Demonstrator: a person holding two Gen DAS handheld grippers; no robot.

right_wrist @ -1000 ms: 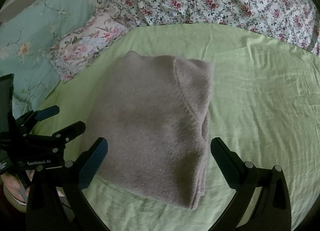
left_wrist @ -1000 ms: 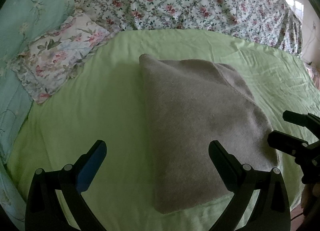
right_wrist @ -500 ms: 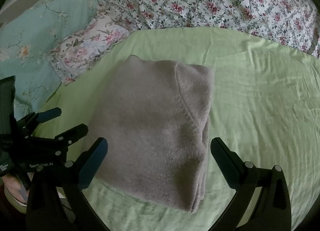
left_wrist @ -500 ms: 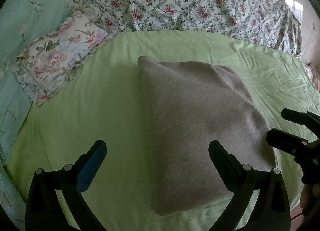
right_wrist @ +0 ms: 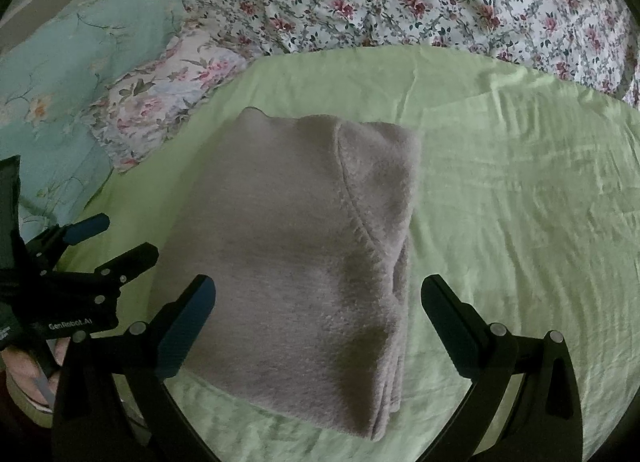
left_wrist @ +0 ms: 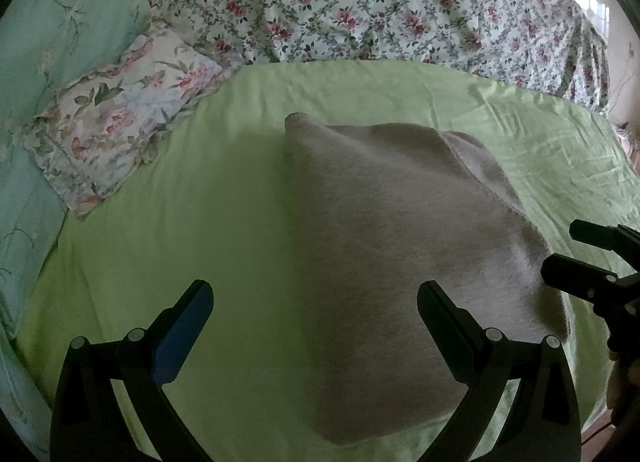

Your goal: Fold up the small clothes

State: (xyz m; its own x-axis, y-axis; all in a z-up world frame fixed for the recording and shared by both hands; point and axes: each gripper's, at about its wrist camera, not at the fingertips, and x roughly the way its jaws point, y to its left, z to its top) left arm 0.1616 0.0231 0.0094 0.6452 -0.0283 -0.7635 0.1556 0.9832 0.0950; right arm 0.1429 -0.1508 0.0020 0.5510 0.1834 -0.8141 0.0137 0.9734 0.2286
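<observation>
Both hand-held grippers, left hand-held gripper (left_wrist: 314, 304) and right hand-held gripper (right_wrist: 318, 298), wide apart, empty, above folded grey garment (right_wrist: 296, 254)

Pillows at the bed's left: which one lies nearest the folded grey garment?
The small floral pillow, white with pink flowers, lies nearest the garment. The plain teal pillow sits behind it, farther out.

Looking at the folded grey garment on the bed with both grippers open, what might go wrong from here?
The grey garment lies close to the near edge of the green sheet, so a nudge might slide it off. Its stacked layers show loose along the right side; a one-sided pinch by the right gripper could peel the fold open. The left gripper hovers beside it, risking a snag.
</observation>
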